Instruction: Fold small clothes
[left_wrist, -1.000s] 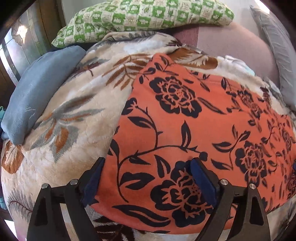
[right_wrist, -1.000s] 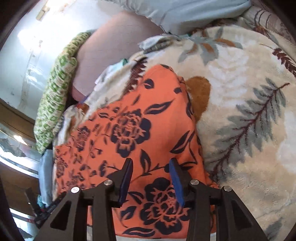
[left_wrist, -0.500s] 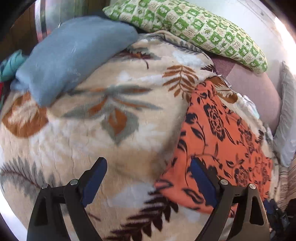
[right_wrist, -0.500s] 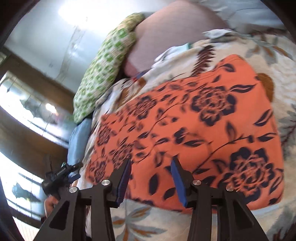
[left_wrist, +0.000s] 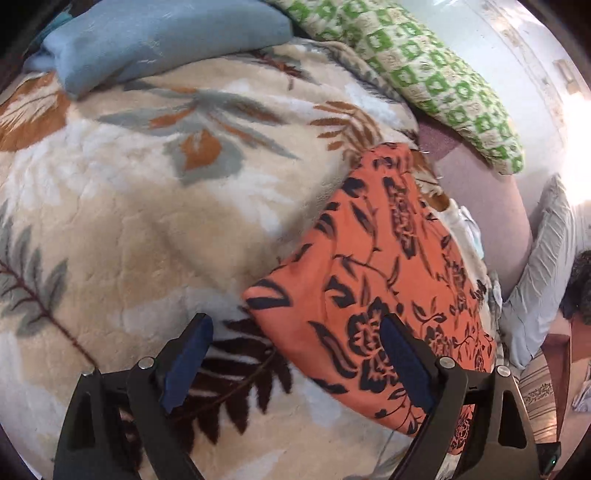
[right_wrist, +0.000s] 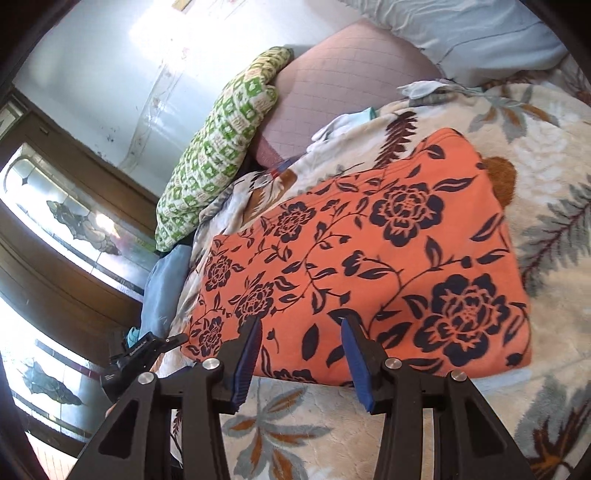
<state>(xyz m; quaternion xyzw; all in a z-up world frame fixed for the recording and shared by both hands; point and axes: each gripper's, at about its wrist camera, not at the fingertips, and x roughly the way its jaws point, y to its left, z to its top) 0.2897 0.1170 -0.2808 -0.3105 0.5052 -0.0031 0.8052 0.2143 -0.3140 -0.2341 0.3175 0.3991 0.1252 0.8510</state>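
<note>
Your folded orange cloth (right_wrist: 369, 266), soft with dark flower print, lies flat as a neat rectangle on the plush leaf-patterned blanket (left_wrist: 147, 221). Your left gripper (left_wrist: 295, 354) is spread wide and empty; your right gripper (right_wrist: 301, 354) has just been opening, nothing between its fingers.

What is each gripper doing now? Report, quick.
Left gripper: open, holding nothing.
Right gripper: open, nothing gripped, above the orange floral cloth.

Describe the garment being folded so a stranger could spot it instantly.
Look at the cream leaf-print blanket covering the bed. On it lies a flat, roughly rectangular orange cloth. Its dark navy roses and vines set it apart from the green checked pillow and the plain blue pillow.
</note>
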